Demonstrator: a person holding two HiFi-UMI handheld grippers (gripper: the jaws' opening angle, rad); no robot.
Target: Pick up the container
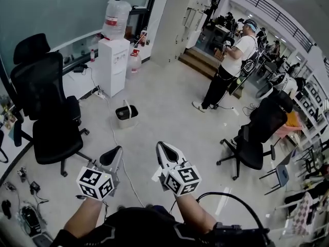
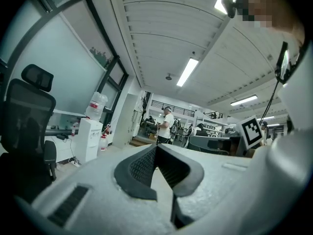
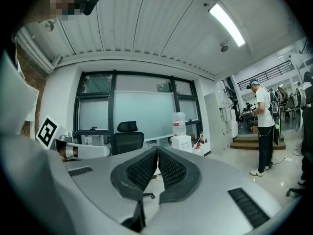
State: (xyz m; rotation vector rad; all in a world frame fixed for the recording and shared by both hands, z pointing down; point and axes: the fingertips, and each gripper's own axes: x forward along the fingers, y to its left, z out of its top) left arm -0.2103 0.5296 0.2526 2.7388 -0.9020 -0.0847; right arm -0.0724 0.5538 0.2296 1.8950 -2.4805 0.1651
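1. Chair (image 1: 49, 112), black and high-backed, stood left of the water dispenser (image 1: 113, 60), which I took as my marker.
2. Right of the dispenser and well apart from it, a person (image 1: 231, 66) in a white shirt stood.
3. I saw the container (image 1: 126, 113), a small pail with a handle, on the floor just in front of the dispenser.
4. Nearer me than the dispenser, my left gripper (image 1: 116, 153) and right gripper (image 1: 162, 151) each had jaws pressed together on nothing, well short of the container.
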